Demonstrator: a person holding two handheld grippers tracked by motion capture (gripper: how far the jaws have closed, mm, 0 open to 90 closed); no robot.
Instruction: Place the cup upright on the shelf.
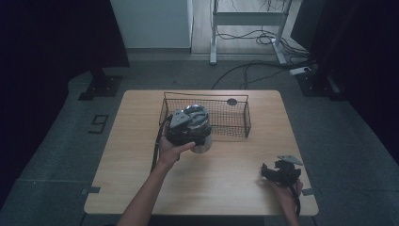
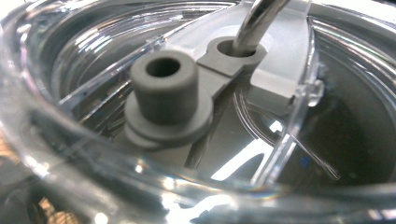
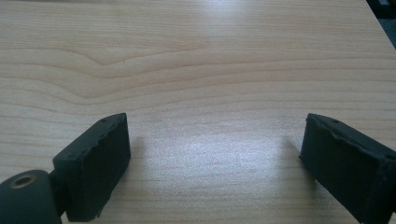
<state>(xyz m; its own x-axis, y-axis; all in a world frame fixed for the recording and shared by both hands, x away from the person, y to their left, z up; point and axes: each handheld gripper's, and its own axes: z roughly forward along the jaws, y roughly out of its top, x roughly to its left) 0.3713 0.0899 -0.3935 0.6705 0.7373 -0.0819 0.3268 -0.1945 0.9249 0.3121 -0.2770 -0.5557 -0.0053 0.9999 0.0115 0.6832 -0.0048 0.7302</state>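
Observation:
A clear round plastic container [image 1: 203, 144] hangs at the front left corner of the wire basket [image 1: 246, 123]. My left gripper [image 1: 187, 126] sits on top of it, held from below by a hand. In the left gripper view the container's clear rim [image 2: 154, 186] crosses the bottom edge very close up. Past it are a grey rubber plug [image 2: 163, 91] and a metal wire [image 2: 254, 21] set into the clear lid. The gripper looks clamped on that rim, with its jaws hidden behind the plastic. My right gripper [image 1: 266, 172] [image 3: 215, 140] rests open over bare wood at the front right.
The wooden table [image 1: 141, 141] has the basket at its back middle, with a small dark round thing [image 1: 231, 101] at the basket's far side. Grey floor surrounds the table, with cables [image 1: 263, 37] and a desk frame behind.

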